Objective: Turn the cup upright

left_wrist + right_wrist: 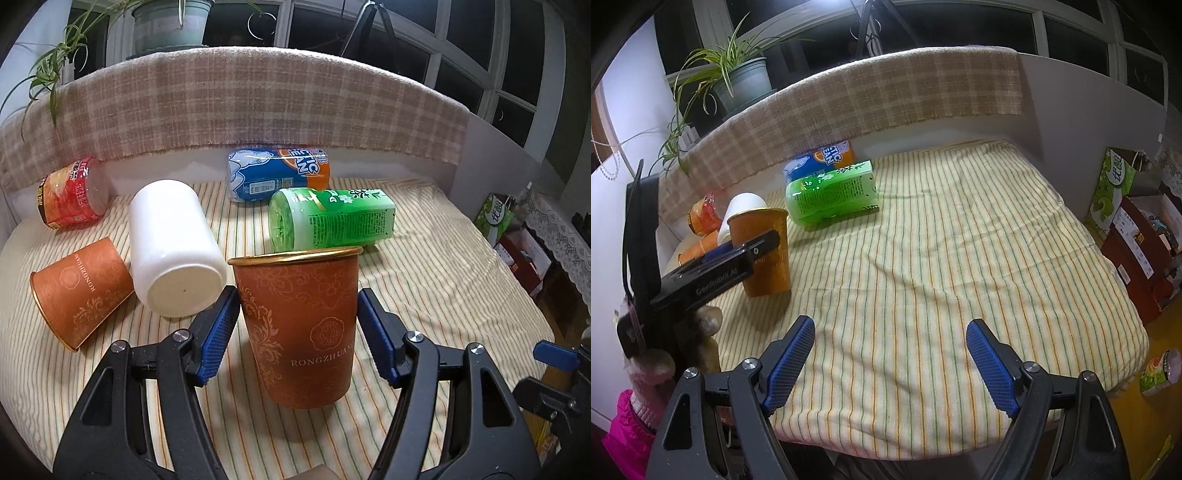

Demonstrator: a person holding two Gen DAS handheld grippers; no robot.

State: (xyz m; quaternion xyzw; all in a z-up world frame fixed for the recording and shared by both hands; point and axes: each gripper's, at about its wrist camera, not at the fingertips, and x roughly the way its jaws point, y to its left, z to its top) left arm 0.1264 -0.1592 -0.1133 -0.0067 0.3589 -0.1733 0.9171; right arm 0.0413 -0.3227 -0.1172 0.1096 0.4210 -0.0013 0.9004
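An orange paper cup with a gold rim stands upright on the striped cloth, between the blue pads of my left gripper. The pads sit right beside the cup's sides with a thin gap showing, so the jaws stand open around it. The same cup shows in the right wrist view with the left gripper's finger across it. A second orange cup lies on its side at the left. My right gripper is open and empty over the near part of the cloth.
A white cylinder, a red can, a blue can and a green can lie on their sides behind the cup. A plaid-covered backboard closes the far side. Boxes stand off the right edge.
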